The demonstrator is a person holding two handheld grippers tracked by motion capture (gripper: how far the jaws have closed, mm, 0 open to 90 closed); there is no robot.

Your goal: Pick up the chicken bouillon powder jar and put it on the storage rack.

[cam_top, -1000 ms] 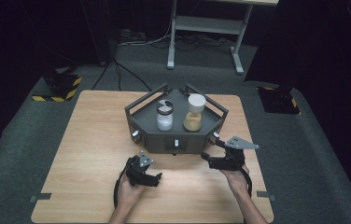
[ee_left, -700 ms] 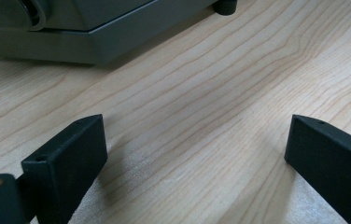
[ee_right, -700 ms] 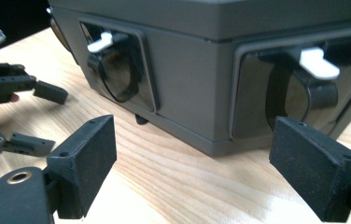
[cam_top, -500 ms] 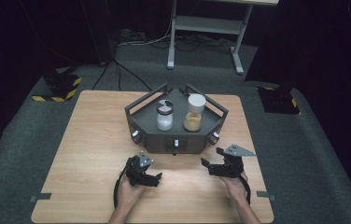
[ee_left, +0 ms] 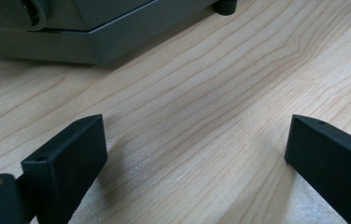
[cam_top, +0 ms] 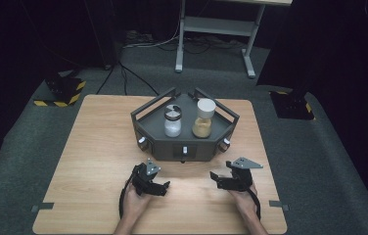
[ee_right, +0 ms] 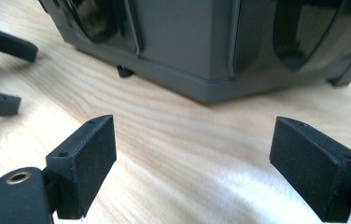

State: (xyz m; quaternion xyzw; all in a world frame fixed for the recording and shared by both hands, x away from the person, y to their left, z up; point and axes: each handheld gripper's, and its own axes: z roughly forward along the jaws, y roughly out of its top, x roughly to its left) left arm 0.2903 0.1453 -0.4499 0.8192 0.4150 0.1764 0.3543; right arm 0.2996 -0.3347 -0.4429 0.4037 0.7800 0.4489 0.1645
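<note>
**Both hands short of the tray**

Dark carpet surrounds the wooden desk [cam_top: 89, 147]. Centred on it, a grey angular tray [cam_top: 187, 147] carries two jars. It lies straight ahead of both: left hand-held gripper [cam_top: 158, 186] and right hand-held gripper [cam_top: 219, 180], each released wide, roughly equally near.

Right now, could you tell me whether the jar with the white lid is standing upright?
Upright: the jar with the white lid stands on the dark grey tray, lid on top.
</note>
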